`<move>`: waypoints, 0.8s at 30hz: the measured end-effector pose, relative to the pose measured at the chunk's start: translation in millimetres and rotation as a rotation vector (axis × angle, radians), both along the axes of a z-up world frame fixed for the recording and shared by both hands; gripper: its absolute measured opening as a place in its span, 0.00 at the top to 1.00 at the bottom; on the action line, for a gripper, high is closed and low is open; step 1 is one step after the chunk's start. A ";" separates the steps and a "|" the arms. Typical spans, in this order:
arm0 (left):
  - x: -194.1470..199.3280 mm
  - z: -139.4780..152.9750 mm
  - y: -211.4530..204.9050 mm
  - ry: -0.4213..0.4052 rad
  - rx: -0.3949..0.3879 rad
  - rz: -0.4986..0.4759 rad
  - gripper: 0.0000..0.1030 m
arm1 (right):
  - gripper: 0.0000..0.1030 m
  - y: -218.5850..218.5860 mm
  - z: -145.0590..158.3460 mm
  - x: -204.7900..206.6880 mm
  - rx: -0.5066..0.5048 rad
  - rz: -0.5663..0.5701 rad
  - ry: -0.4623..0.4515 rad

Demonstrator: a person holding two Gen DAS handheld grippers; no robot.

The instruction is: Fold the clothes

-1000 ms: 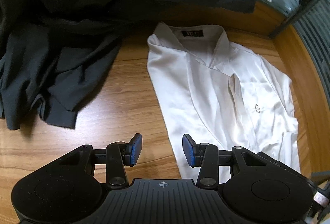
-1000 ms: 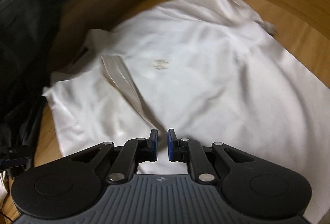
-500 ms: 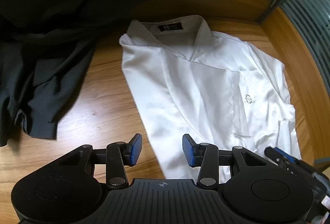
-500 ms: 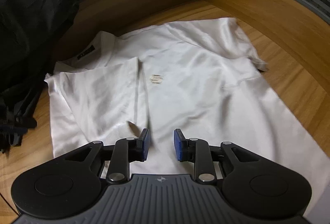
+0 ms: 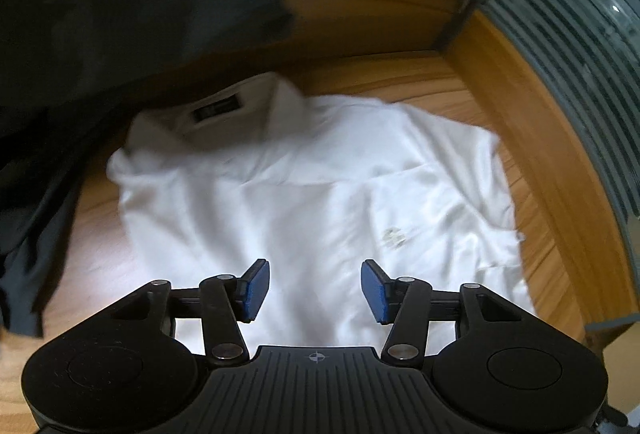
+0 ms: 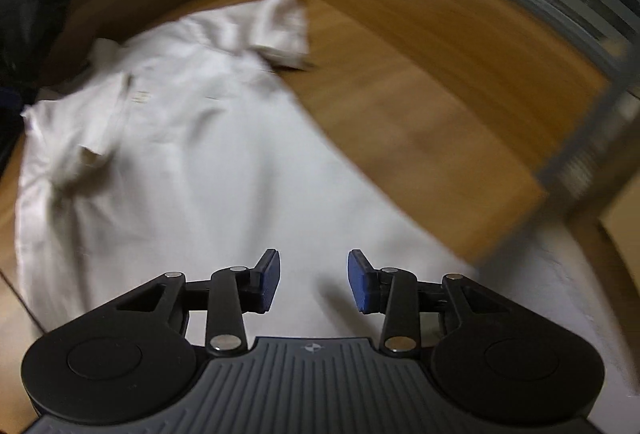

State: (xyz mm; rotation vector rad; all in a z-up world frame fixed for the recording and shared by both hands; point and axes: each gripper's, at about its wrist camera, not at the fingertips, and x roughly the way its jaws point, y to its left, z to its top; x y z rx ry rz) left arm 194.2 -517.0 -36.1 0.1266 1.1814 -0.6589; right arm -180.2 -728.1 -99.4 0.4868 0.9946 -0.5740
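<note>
Lying flat on the wooden bench (image 5: 472, 90), collar toward the back wall: a white short-sleeved shirt (image 5: 320, 202), front side up. Black label (image 5: 214, 109) visible inside the collar. Small pale chest emblem (image 5: 393, 236) on the side nearer the slatted partition. In the right wrist view the same shirt (image 6: 192, 170) runs from the near edge up to the far corner, one short sleeve (image 6: 286, 30) spread out toward the corner, the placket edge turned over in a small flap (image 6: 90, 154). Both views blurred; finer creases not readable.

Left gripper (image 5: 314, 290): above the shirt's lower body, jaws opening, blue pads (image 5: 256, 288) well apart, nothing between them but the cloth seen below; cannot tell whether the tips touch the fabric. Released, holding nothing.

Right gripper (image 6: 314, 282): above the hem end of the shirt, jaws opening, blue pads (image 6: 360, 284) apart, no cloth pinched. Released.

Surroundings: a heap of dark garments (image 5: 120, 14) lies beside the collar on the left, overlapping the bench edge and part of the back panel. Wooden upstand (image 6: 460, 14) runs around the bench corner; above it, striped frosted glass partition (image 5: 568, 46). Bare bench wood shows to the right of the shirt in the right wrist view.
</note>
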 end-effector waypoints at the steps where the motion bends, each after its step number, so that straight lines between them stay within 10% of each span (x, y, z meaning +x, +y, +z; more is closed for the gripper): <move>1: -1.3 1.1 -9.2 -0.001 0.000 -0.006 0.44 | 0.58 -10.4 -3.3 -12.3 0.003 -0.005 0.007; 10: -12.9 2.9 -100.2 0.016 0.003 -0.061 0.43 | 0.37 -73.7 -31.8 -70.2 0.076 0.157 -0.031; 24: -14.1 -50.7 -232.2 0.100 0.013 -0.135 0.42 | 0.31 -120.9 -65.8 -79.3 0.216 0.451 -0.161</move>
